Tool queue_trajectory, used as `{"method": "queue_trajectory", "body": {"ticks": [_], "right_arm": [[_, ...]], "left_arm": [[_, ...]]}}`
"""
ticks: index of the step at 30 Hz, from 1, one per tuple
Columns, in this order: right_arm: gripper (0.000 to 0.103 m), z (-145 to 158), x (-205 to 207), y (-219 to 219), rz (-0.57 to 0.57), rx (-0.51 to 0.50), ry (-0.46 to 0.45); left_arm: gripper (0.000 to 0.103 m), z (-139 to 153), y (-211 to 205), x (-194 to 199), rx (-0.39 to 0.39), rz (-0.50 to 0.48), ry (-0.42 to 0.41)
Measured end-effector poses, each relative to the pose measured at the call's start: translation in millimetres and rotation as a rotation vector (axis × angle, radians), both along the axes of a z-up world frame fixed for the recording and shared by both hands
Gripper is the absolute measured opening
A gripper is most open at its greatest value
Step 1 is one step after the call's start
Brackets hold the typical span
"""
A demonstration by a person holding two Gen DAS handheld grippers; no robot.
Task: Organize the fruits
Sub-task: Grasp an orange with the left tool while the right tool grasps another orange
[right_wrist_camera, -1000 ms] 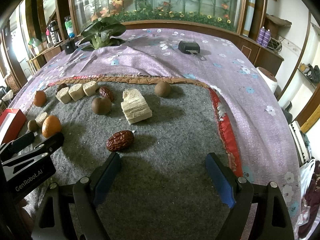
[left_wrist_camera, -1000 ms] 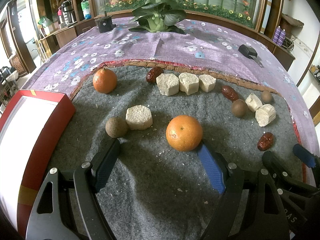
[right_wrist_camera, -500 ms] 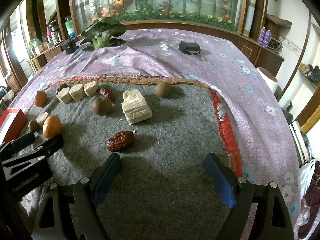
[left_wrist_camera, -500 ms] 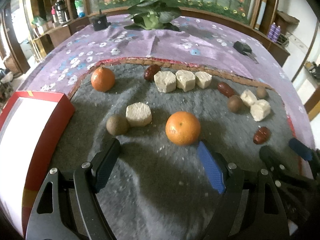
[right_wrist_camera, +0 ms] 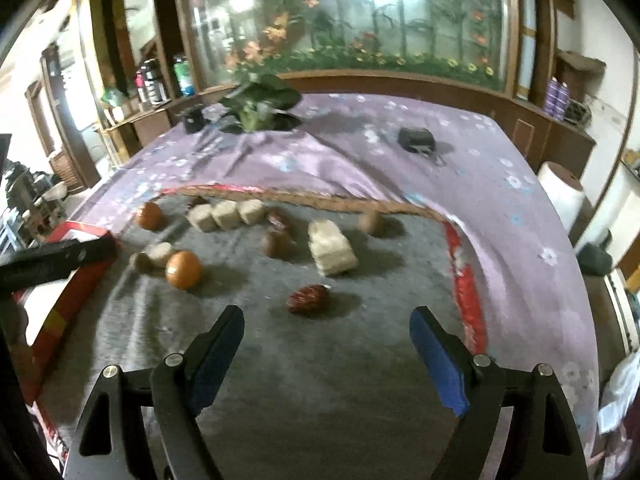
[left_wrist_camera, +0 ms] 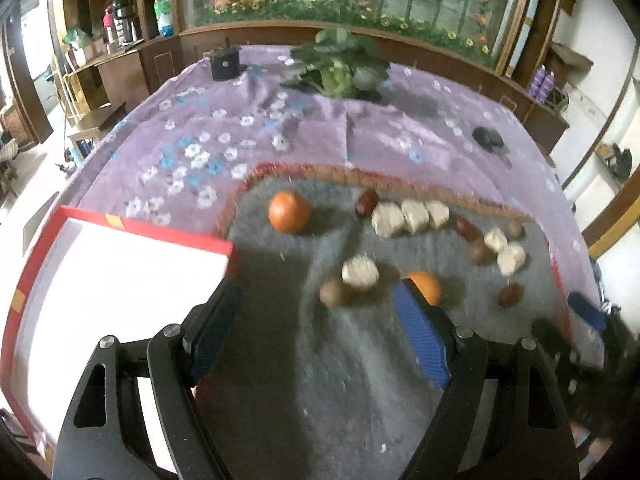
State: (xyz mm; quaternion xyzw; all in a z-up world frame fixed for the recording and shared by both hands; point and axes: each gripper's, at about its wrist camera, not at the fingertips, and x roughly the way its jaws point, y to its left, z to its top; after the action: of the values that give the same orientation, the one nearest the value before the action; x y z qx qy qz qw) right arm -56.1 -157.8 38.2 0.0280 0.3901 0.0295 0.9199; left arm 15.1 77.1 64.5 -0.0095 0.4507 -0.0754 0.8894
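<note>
Both claws are spread wide and hold nothing. From the left wrist view, the left gripper [left_wrist_camera: 316, 332] hangs above the grey felt mat [left_wrist_camera: 320, 380], with its left finger over the edge of the red box [left_wrist_camera: 132, 228], whose white inside fills the 9 o'clock part of the picture. The near orange [left_wrist_camera: 424, 286] sits at about 1 o'clock, partly hidden behind the right blue finger pad [left_wrist_camera: 420, 340]; I cannot tell if it touches the pad. Just to its left lie a pale block [left_wrist_camera: 360, 272] and a small brown round fruit [left_wrist_camera: 334, 292], close beside each other. A second orange [left_wrist_camera: 289, 212] rests farther away at 12 o'clock, near the mat's woven border. A row of three pale blocks [left_wrist_camera: 410, 212] stands at 1 o'clock, with a red date [left_wrist_camera: 367, 202] at its left end. This view is blurred.

From the right wrist view, the right gripper [right_wrist_camera: 326, 344] is over the same mat [right_wrist_camera: 320, 380]. One red date [right_wrist_camera: 307, 299] lies just ahead between the fingers, at 12 o'clock, apart from both pads. A large pale block [right_wrist_camera: 332, 246] is behind it, with brown round fruits [right_wrist_camera: 275, 243] on either side. The near orange [right_wrist_camera: 183, 269] is at 10 o'clock, and the left gripper's dark finger [right_wrist_camera: 60, 258] reaches in at 9 o'clock above the red box [right_wrist_camera: 60, 320]. The purple flowered cloth [right_wrist_camera: 500, 208] covers the table around the mat.
</note>
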Motion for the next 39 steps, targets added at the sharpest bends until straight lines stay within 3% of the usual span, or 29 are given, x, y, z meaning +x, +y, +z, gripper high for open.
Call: {"method": "queue_trajectory", "body": {"ticks": [4,7,18,22,23,24,32,36,37,39], "right_arm": [[0.084,3,2,9,0.030,0.014,-0.016],[0.076,4,6,15,0.068,0.030,-0.014],[0.076,3,21,30,0.131,0.063,0.008],[0.075,2,26,34,0.153,0.069,0.010],[0.074,2,27,36,0.160,0.070,0.010],[0.071,1,28,37,0.169,0.075,0.012],[0.068,-9,45,61,0.320,0.146,0.057],[0.068,-17,62,83,0.364,0.070,0.070],[0.066,-21,65,87,0.377,0.058,0.080],[0.032,-28,71,92,0.390,0.038,0.095]], "left_arm": [[0.080,1,2,28,0.003,0.032,0.021],[0.080,-2,5,47,-0.015,0.047,0.050],[0.079,-24,10,81,0.002,0.067,0.114],[0.068,-31,9,89,0.011,0.044,0.123],[0.045,-34,8,91,0.021,0.039,0.132],[0.033,-36,7,93,0.024,0.037,0.144],[0.033,-37,9,94,0.022,0.017,0.153],[0.033,-37,11,94,0.008,0.026,0.158],[0.033,-37,11,93,0.007,0.025,0.159],[0.033,-36,12,93,-0.003,0.027,0.164]]}}
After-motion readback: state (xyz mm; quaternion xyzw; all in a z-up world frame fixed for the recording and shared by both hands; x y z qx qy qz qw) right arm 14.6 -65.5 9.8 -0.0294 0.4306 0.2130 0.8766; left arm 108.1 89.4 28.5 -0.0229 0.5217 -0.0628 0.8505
